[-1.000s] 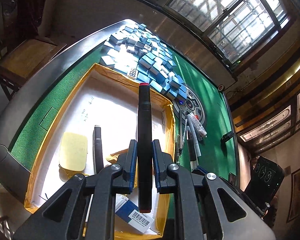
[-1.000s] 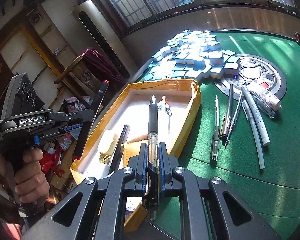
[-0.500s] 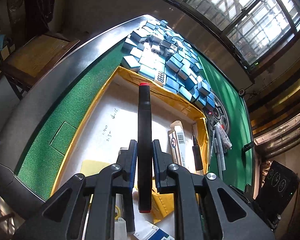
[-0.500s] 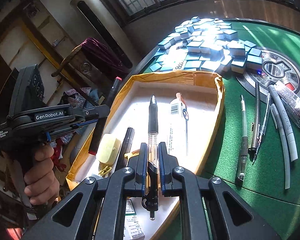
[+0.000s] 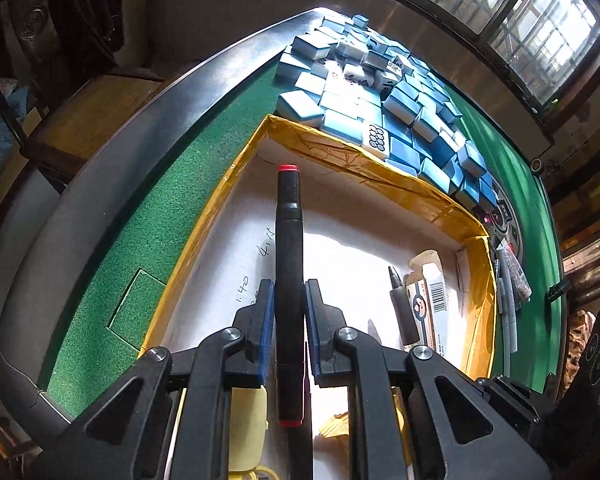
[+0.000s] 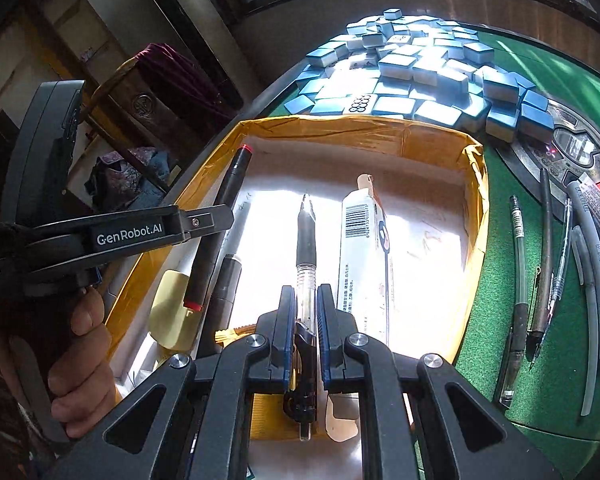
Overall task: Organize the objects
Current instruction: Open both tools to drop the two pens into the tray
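We hold a black marker (image 5: pixel 289 280) with red rings at both ends, clamped lengthwise in the left gripper (image 5: pixel 289 308) above the white floor of the yellow-taped box (image 5: pixel 416 196). The right gripper (image 6: pixel 303 312) is clamped on a clear-barrelled pen (image 6: pixel 306 248) with a black grip (its tip pointing at the far wall), also above the box. Inside the box we see a pale yellow eraser (image 6: pixel 172 308), another dark marker (image 6: pixel 226 280) and a white barcoded carton (image 6: pixel 364 256). Blue-backed mahjong tiles (image 6: pixel 412 76) are heaped against the far wall. More pens (image 6: pixel 548 272) lie on the green felt (image 5: pixel 160 216) beside the box. A hand (image 6: pixel 82 364) grips the left handle.
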{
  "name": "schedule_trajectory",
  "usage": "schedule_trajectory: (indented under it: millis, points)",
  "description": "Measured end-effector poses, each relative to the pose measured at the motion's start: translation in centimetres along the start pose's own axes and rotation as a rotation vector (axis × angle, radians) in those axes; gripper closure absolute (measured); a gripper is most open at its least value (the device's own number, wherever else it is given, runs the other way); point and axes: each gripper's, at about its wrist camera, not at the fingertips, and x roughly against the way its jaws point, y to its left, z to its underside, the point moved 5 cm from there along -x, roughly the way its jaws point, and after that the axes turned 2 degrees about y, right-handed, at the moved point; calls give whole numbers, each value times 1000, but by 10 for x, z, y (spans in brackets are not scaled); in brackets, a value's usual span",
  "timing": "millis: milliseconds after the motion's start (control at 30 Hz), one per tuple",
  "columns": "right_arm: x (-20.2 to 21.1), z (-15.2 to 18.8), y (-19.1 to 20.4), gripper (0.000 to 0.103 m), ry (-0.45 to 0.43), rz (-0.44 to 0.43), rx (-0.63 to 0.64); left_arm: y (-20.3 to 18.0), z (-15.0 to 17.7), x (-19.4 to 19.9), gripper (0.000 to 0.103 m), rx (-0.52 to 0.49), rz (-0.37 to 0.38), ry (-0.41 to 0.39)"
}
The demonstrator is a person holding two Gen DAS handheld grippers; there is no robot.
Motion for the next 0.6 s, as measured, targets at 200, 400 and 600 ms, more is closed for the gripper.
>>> schedule_trajectory:
  millis: [200,400,600]
  points:
    - [-6,-4,4,93,0,49,34,-1,-4,-9,90,-18,-41,9]
    - [-11,-5,10,93,6,73,56,3,-4,-15,90,-9,-38,30]
    - [-9,-7,7,93,-3,66,42,3,-2,-15,90,22,6,33]
